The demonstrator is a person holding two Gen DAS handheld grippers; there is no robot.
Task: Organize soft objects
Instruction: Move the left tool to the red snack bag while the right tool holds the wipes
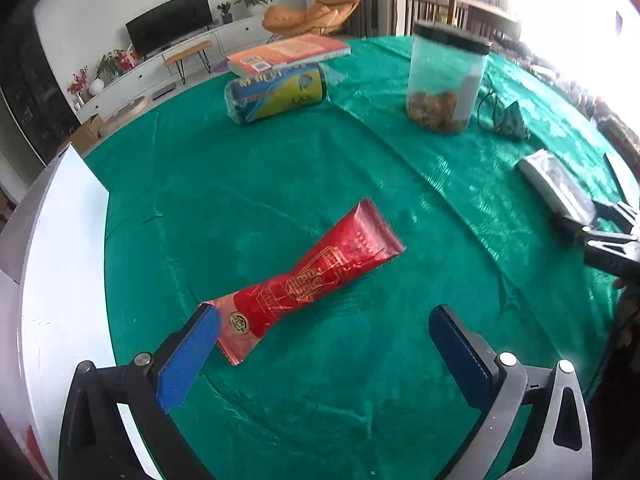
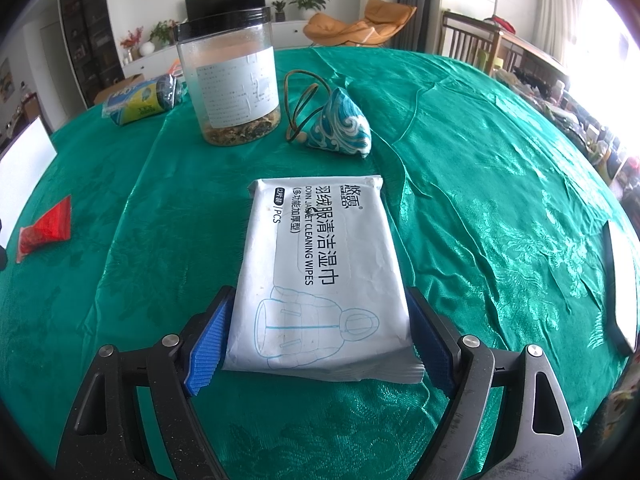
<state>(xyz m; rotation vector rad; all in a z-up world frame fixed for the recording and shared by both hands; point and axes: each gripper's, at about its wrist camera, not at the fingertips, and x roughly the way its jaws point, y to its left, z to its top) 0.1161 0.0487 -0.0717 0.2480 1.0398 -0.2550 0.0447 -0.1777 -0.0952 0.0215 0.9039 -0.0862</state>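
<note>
A red foil tube lies on the green tablecloth. My left gripper is open, and its left blue pad touches the tube's lower end. My right gripper has its blue pads against both sides of a white pack of wipes lying flat on the cloth. The pack and right gripper also show at the right edge of the left wrist view. The red tube shows far left in the right wrist view.
A clear jar with a black lid, a blue patterned pouch with a cord, a rolled blue-yellow package and a book sit farther back. A white box stands at the left table edge.
</note>
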